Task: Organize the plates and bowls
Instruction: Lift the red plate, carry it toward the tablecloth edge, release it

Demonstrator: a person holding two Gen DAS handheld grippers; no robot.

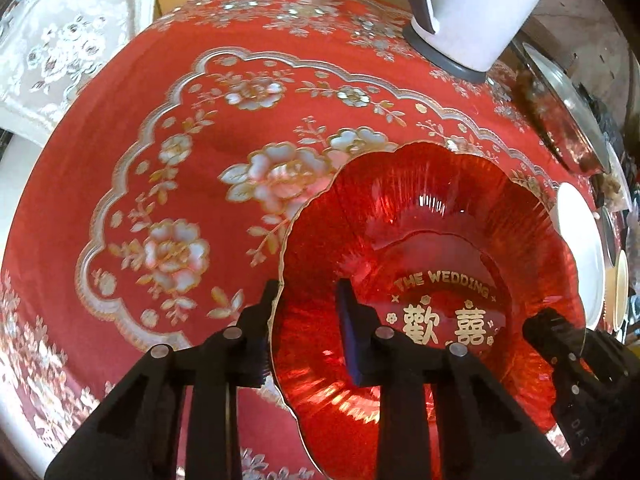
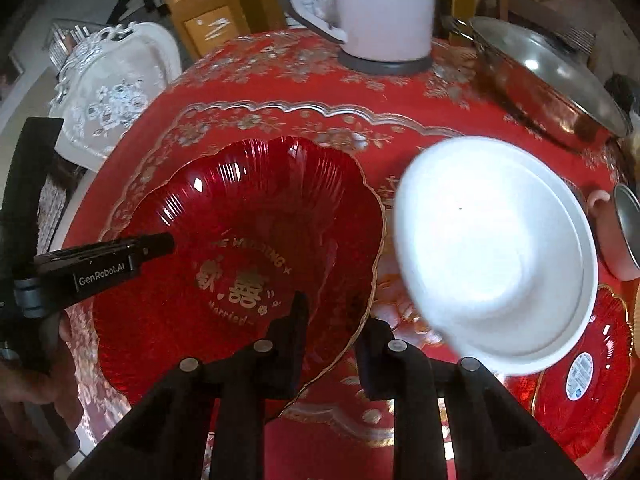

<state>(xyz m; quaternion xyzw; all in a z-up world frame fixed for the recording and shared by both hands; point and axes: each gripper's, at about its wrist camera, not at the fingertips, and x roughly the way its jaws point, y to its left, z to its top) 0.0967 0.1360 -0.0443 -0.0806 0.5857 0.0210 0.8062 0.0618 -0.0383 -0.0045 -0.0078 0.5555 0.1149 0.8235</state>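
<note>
Red plate lies on the bench, its left rim between the parted fingers of the left gripper and its right rim between those of the right gripper, neither clamped, white bowl just right.

Home dining room. Round table under a red floral cloth, white lace-covered chair pulled up beside it. White electric kettle, lidded steel pot, red wedding plate and white bowl stand on top.
</note>
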